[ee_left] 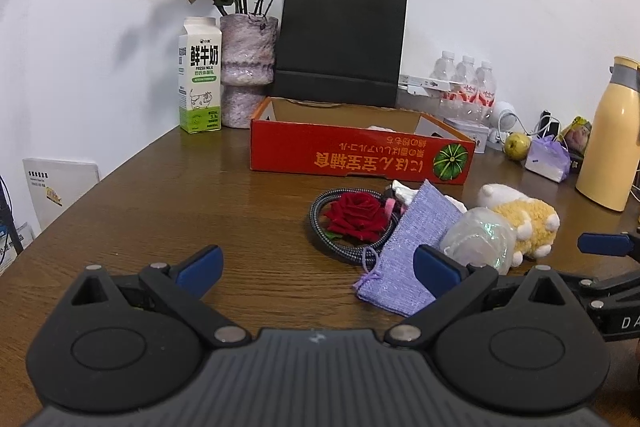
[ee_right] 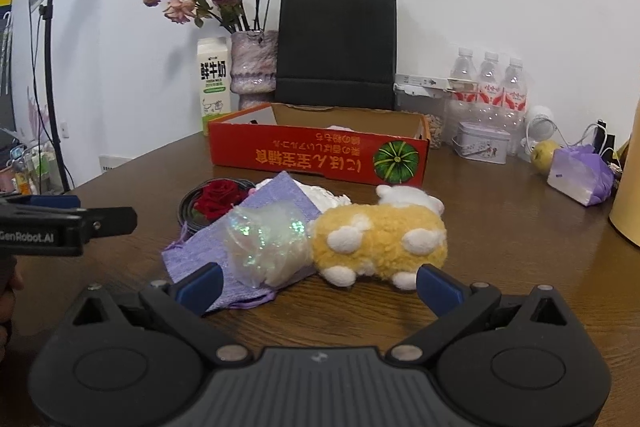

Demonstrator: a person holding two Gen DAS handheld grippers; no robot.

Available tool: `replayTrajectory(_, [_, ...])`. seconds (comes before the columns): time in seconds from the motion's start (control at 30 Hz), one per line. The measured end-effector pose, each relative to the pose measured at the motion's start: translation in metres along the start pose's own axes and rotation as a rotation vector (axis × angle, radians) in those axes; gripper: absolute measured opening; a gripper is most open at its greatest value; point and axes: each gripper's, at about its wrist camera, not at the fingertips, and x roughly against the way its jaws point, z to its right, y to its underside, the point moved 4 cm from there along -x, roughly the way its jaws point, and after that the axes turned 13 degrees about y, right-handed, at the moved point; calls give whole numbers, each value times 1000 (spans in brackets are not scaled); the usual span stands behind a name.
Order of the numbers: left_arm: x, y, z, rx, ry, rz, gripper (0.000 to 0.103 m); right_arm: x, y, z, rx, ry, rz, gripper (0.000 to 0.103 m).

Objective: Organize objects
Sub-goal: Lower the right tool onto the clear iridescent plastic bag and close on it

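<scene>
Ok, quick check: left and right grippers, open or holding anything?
Left gripper: open, holding nothing.
Right gripper: open, holding nothing, just short of the plush toy.

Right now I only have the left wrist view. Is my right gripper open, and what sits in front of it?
Observer: The right gripper is open; the fluffy yellow-and-white plush toy lies just ahead of its fingers.
Operator: Anything beside the water bottles that I can't see?
Observer: A clear lidded container holding pale bits stands left of the three plastic water bottles.
Operator: And off the table's left end?
Observer: A black pole stand rises by the wall there.
</scene>
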Motion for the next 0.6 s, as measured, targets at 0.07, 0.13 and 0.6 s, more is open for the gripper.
replayTrajectory(0.07, [1, 0, -1, 1, -4, 2, 103, -1, -1, -3, -2, -8, 1, 103])
replayTrajectory(0.13, [1, 0, -3, 4, -7, 2, 103, -2, -2, -7, 4, -17, 4, 101])
replayTrajectory(0.6, [2, 0, -17, 46, -35, -2, 103, -36, -20, -52, 145, -22, 25, 75])
